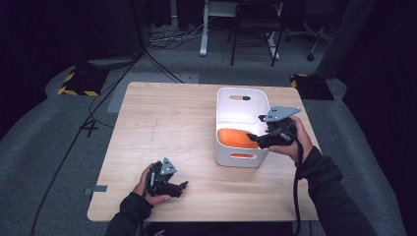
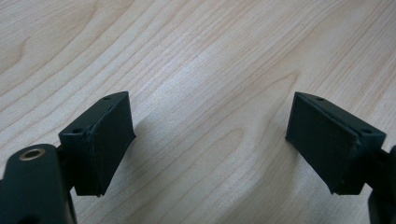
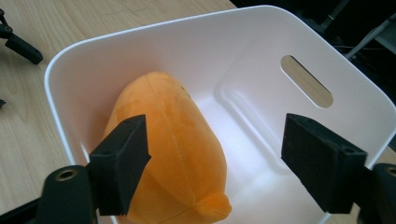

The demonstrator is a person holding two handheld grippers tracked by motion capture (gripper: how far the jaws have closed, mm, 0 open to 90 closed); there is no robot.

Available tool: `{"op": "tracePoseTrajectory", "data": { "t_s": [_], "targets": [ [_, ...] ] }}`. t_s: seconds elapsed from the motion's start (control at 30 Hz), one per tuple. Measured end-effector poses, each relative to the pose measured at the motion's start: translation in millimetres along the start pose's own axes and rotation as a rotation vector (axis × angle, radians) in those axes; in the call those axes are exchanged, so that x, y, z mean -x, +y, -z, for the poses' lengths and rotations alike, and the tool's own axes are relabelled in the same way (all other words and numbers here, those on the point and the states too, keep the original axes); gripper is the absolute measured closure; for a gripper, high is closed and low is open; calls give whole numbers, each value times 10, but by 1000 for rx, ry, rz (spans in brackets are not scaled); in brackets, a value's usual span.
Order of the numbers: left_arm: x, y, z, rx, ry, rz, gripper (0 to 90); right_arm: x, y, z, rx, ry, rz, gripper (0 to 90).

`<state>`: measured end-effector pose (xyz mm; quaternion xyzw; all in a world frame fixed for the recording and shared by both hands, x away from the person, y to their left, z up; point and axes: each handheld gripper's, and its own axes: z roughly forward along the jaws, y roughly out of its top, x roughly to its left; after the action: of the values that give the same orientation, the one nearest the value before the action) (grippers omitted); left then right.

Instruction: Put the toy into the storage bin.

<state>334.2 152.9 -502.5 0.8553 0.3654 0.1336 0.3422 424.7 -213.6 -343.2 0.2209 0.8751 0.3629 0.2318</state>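
Note:
An orange plush toy (image 1: 236, 136) lies inside a white plastic bin (image 1: 236, 101) with slot handles, on the right half of the wooden table (image 1: 162, 123). My right gripper (image 1: 253, 137) hangs over the bin's near right rim. In the right gripper view its jaws stand open (image 3: 215, 154) above the plush toy (image 3: 173, 140), not touching it, with the bin wall (image 3: 140, 28) around it. My left gripper (image 1: 183, 186) rests low near the table's front left edge. In the left gripper view it is open (image 2: 210, 140), with bare wood between its pads.
Beyond the table's far edge lie floor cables (image 1: 172, 37), chair and desk legs (image 1: 253, 44), and two yellow-and-black striped bases (image 1: 78, 83). The bin stands close to the table's right edge.

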Motion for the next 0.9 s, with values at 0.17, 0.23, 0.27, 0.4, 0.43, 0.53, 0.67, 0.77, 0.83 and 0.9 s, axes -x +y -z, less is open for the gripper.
{"op": "tracePoseTrajectory", "data": {
  "t_s": [0.17, 0.23, 0.27, 0.4, 0.43, 0.53, 0.67, 0.77, 0.83, 0.9],
  "targets": [
    [0, 0, 0, 0, 0, 0, 152, -65, 10, 23, -38, -72, 20, 203],
    [0, 0, 0, 0, 0, 0, 152, -77, -2, 40, -34, -59, 26, 205],
    [0, 0, 0, 0, 0, 0, 152, -86, -8, 53, -34, -58, 25, 204],
    [0, 0, 0, 0, 0, 0, 152, -88, -36, 93, -11, -66, 24, 198],
    [-1, 0, 0, 0, 0, -1, 152, -87, -44, 108, -12, -67, 24, 198],
    [0, 0, 0, 0, 0, -1, 152, -79, -72, 152, -4, -70, 26, 198],
    [-1, 0, 0, -1, 0, -1, 152, -76, -118, 226, 28, -81, 27, 199],
    [0, 0, 0, 0, 0, 0, 152, -81, -158, 280, 31, -86, 22, 200],
    [0, 0, 0, 0, 0, 0, 152, -75, -188, 318, 42, -84, 31, 200],
    [0, 0, 0, 0, 0, 0, 152, -78, -216, 351, 48, -89, 26, 201]
  ]
}}
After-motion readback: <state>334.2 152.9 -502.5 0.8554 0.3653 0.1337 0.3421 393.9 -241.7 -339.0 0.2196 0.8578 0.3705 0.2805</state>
